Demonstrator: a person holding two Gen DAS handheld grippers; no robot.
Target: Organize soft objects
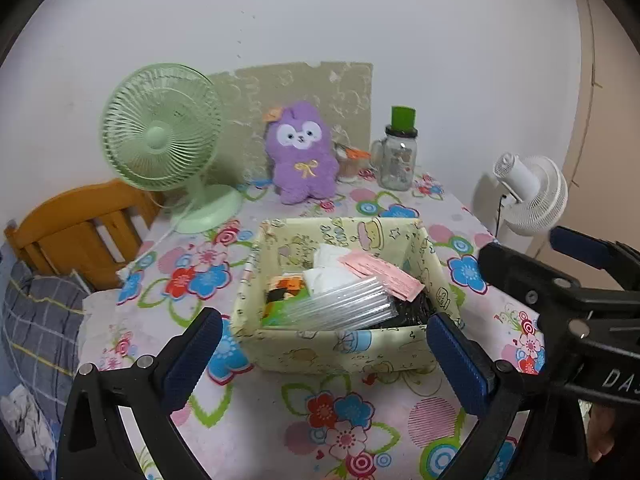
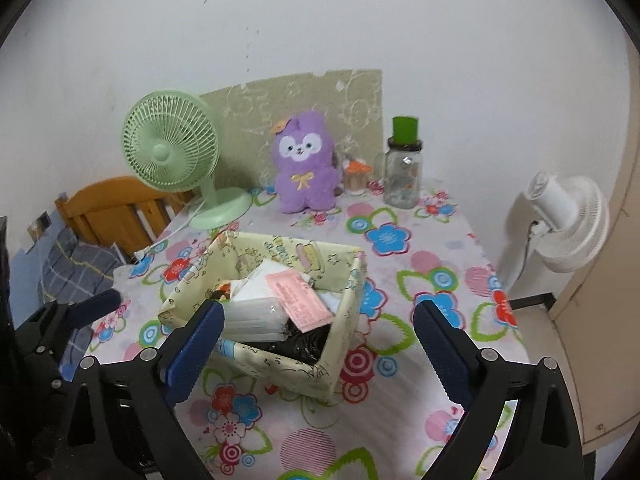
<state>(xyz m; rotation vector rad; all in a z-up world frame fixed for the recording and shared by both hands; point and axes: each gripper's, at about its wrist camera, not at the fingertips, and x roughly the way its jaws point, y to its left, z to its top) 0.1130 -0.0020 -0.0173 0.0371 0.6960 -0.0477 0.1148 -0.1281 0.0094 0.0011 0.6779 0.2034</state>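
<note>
A purple plush toy point(image 1: 303, 152) point(image 2: 306, 164) sits upright against the wall at the back of the flowered table. In front of it stands a pale yellow fabric box point(image 1: 340, 348) point(image 2: 280, 364) holding a clear plastic pack point(image 1: 340, 308), a pink slip point(image 1: 380, 276), white tissue and a dark bag. My left gripper point(image 1: 326, 352) hangs open just before the box, touching nothing. My right gripper point(image 2: 316, 344) is open too, wide, near the box's front right corner with nothing gripped. Each gripper shows at the edge of the other's view: the right one point(image 1: 528, 244), the left one point(image 2: 80, 312).
A green desk fan point(image 1: 164, 140) stands back left, its cord trailing off the table. A glass jar with a green lid point(image 1: 398, 156) and a small cup point(image 1: 352, 162) stand right of the plush. A white fan point(image 2: 560, 224) is off the table's right edge, a wooden chair point(image 1: 80, 232) on the left.
</note>
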